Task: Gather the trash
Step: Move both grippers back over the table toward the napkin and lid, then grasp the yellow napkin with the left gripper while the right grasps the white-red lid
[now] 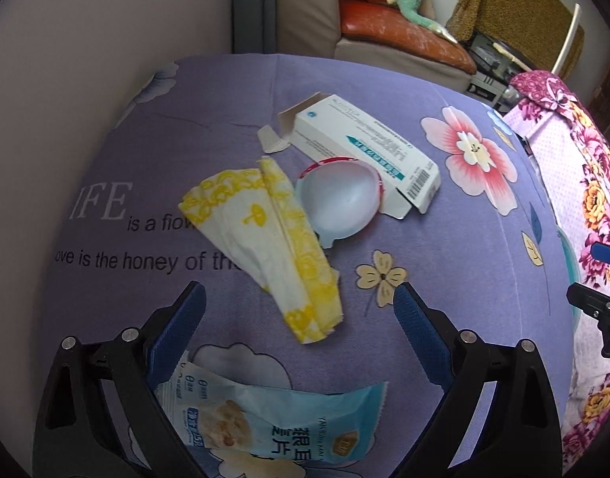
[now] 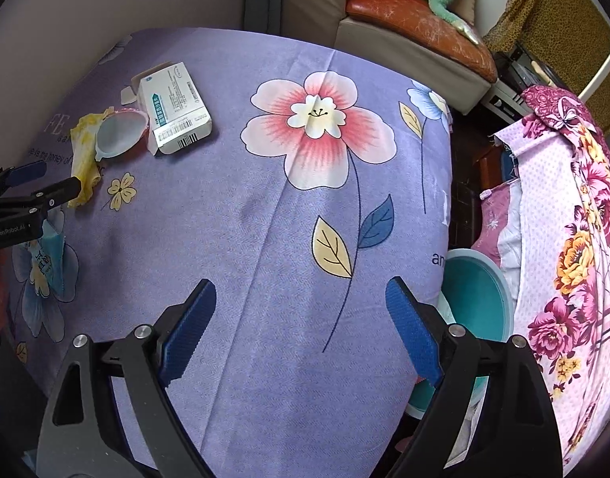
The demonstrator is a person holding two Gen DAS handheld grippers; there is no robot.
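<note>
Nearest your left gripper (image 1: 301, 298), whose jaws are standing apart and empty, the blue snack packet (image 1: 273, 426) is lying under it, the yellow wrapper (image 1: 273, 239) just beyond. You are hovering; lower squarely. Your right gripper (image 2: 301, 298) is gaping empty near the teal bin (image 2: 476, 298).

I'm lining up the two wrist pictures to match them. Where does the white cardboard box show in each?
Left wrist: white cardboard box sits upper middle, one end flap open, touching the clear plastic cup.
Right wrist: the box is upper left, beside the same cup.
Shared landmark: the big pink flower on the purple cloth.
</note>
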